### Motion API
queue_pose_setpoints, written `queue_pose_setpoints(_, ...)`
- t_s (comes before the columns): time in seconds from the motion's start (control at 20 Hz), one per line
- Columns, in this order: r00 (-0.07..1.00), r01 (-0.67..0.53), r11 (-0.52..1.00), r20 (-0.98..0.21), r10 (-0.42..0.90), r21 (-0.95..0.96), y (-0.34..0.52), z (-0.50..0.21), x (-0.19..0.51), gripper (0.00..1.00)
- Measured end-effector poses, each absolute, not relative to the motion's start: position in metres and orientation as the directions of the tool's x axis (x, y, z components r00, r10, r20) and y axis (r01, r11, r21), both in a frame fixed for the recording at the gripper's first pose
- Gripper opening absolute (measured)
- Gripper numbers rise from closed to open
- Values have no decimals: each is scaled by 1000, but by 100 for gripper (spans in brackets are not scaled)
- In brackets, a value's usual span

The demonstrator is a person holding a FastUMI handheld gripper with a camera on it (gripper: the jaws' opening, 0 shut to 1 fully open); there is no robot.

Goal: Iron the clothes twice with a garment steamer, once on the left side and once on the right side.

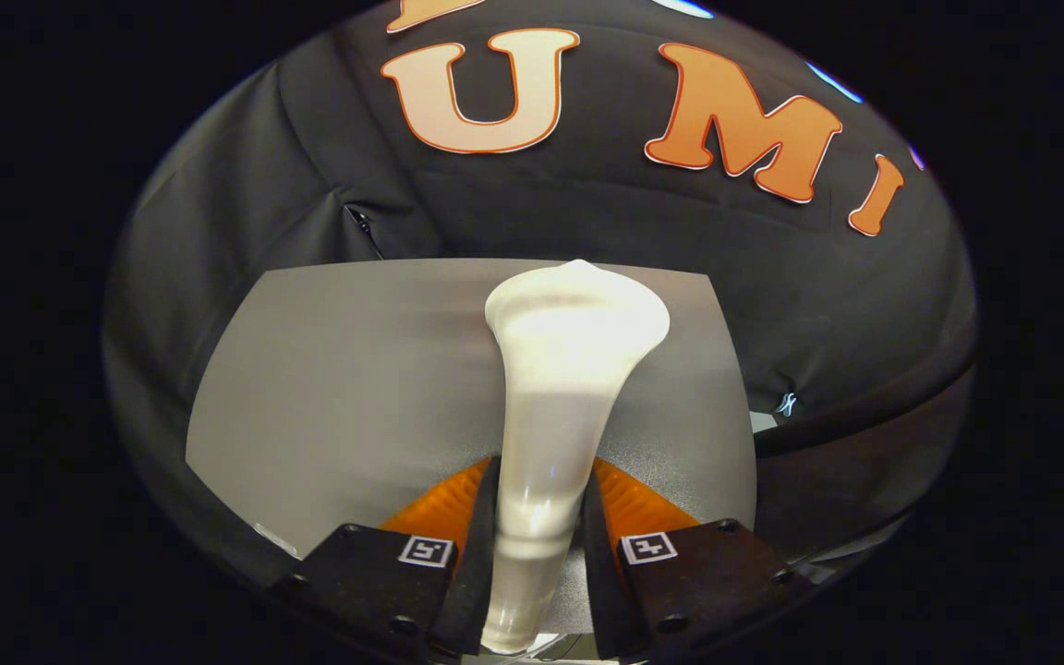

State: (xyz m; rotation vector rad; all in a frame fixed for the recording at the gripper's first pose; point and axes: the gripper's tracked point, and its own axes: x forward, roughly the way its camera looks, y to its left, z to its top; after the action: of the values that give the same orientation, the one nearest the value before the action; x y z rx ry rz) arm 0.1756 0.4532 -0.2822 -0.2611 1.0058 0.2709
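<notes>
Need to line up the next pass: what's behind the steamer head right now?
Behind the steamer, held between the tongs, lies a flat grey sheet, with the booth's black cloth wall beyond. The strip of sheet directly behind the steamer's body is covered.

The garment steamer (558,388) is sitting between the two fingers of the gripper (541,517), which are pressing on its handle from both sides. Its head is reaching ahead of the fingers, over the table (329,388). The booth's wall is standing behind the table.
</notes>
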Motion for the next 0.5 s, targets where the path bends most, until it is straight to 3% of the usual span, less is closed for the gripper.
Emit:
queue_pose_setpoints(0.3,540,-274,961,-831,135,-22,450,-274,174,42)
queue_pose_setpoints(0.5,597,-283,959,-779,191,18,436,-254,168,41)
